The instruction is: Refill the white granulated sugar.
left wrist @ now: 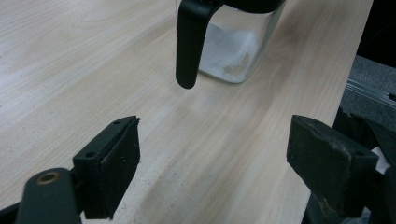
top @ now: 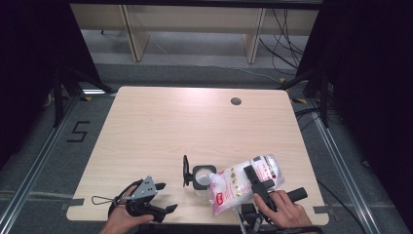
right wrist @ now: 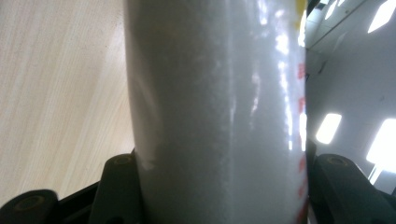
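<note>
1. The light wooden table [top: 160, 131] takes up the middle of the high view, with a small round cable hole [top: 236, 101] near its far right corner.

2. A clear plastic bag of white granules [top: 243, 183] with red print is held tilted above the table's near right part, its lower end reaching toward the jar. In the right gripper view the bag [right wrist: 215, 112] stands between that gripper's two jaws.

3. The right gripper [top: 258, 183] is clamped across the bag, its jaws pinching it from both sides; the person's right hand [top: 282, 209] grips the handle at the table's near edge.

4. The left gripper [top: 163, 197] rests low over the near left part of the table, held by the left hand [top: 124, 217]. Its jaws are spread wide with nothing between them, pointing toward the jar.

5. A square glass jar [top: 203, 178] stands on the table just left of the bag, its black hinged lid [top: 185, 170] swung open. In the left gripper view the jar [left wrist: 233, 51] holds a little white powder at the bottom.
</note>
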Demonstrator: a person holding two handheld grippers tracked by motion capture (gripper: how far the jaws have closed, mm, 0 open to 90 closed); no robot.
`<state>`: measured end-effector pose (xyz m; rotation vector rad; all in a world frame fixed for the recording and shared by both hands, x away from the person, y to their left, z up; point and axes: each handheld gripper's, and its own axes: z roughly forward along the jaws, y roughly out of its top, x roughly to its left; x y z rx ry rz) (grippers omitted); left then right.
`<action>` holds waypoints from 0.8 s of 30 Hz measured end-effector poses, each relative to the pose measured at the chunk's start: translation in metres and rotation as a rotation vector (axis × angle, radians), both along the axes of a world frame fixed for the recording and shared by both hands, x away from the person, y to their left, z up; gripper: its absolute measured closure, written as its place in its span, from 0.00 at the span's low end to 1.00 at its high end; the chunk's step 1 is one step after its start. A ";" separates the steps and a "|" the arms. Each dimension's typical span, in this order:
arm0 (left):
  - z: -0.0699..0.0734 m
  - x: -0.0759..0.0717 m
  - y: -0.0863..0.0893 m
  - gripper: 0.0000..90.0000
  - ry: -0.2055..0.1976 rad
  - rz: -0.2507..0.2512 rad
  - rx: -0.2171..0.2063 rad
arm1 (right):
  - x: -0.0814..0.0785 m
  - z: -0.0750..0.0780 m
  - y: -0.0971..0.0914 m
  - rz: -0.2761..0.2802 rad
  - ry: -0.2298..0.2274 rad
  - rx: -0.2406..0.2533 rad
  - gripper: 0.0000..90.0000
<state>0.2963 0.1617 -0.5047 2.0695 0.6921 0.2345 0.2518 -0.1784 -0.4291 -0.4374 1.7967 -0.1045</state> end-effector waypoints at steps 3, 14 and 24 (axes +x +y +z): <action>0.000 0.001 0.000 0.19 -0.010 -0.015 -0.001 | 0.001 0.002 0.001 0.015 -0.005 -0.030 0.54; -0.001 0.001 -0.001 0.19 -0.010 -0.012 -0.010 | 0.001 0.000 0.003 0.023 -0.005 -0.038 0.54; 0.000 0.001 0.000 0.19 -0.009 -0.014 -0.002 | 0.000 0.000 0.003 0.015 -0.006 -0.046 0.54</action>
